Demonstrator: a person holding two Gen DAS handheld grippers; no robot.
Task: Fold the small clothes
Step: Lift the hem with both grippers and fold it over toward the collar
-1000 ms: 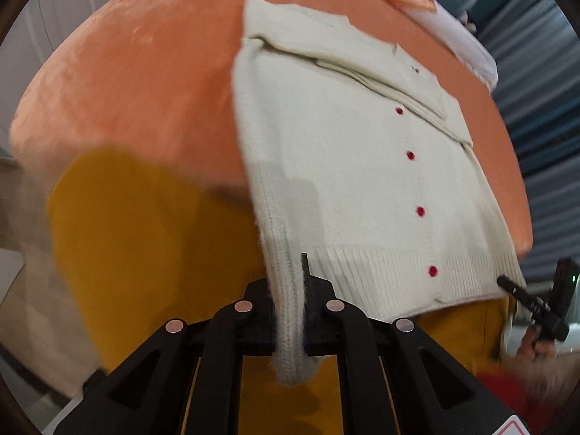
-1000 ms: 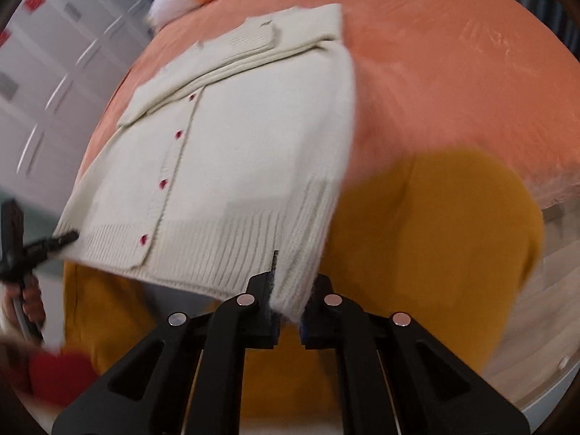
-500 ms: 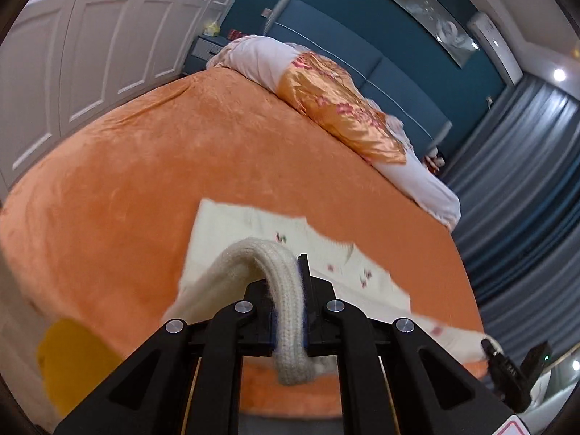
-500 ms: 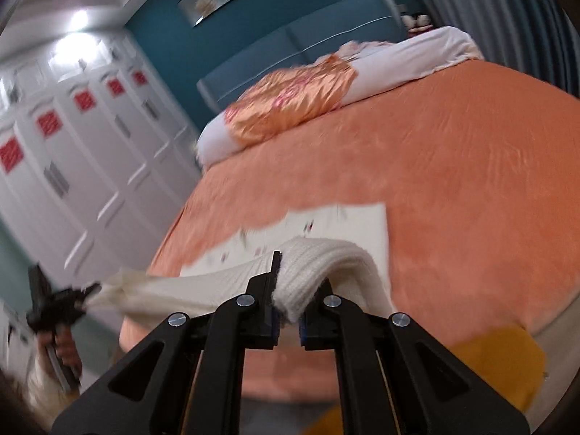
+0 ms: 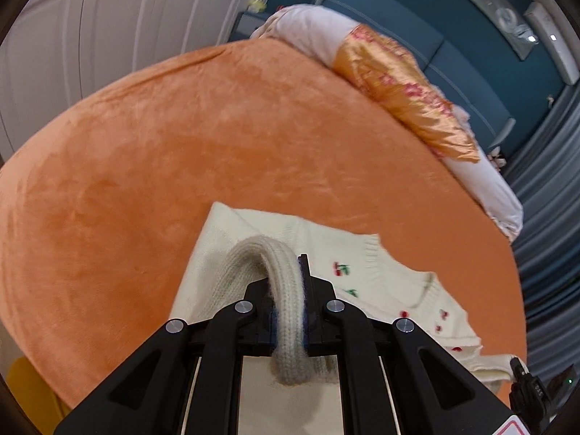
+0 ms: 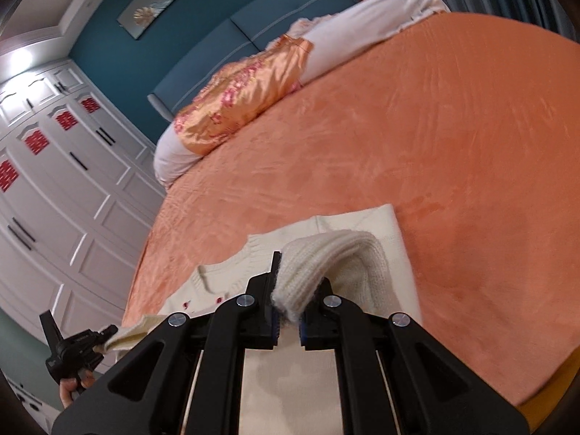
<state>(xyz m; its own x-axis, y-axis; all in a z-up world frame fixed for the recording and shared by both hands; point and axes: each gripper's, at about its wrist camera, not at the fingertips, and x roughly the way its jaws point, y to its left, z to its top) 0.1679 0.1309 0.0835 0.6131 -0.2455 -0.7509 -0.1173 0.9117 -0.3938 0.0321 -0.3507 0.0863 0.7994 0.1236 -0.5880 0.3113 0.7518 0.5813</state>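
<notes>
Two tools in play here, but biggest thing first: the bed (image 5: 152, 166), covered in an orange plush blanket that fills most of what we see in both wrist views. Up at its far end we've got a long white pillow (image 6: 366, 14) with a shiny orange and pink cover (image 6: 246, 101) draped over the middle of it, and behind that a teal padded headboard (image 5: 449, 54). White wardrobe doors (image 6: 69, 188) with red paper cutouts run along one side, grey curtains (image 5: 551, 188) along the other.

Then the cardigan (image 5: 377, 282), cream knit with little cherry motifs, lying on the blanket near the bed's near edge. We see its neckline side flat on the bed, while the ribbed hem end is lifted and curled over on top of it.

Both tools are pinched tight on that hem. Our left tool (image 5: 290, 311) is clamped on a rolled ribbed strip at one corner, the loose end hanging below the fingers. Our right tool (image 6: 288, 311) grips the other corner the same way, knit bunched up between its fingers. In the right view, a hand (image 6: 70, 393) shows at the lower left holding the left tool's handle.
</notes>
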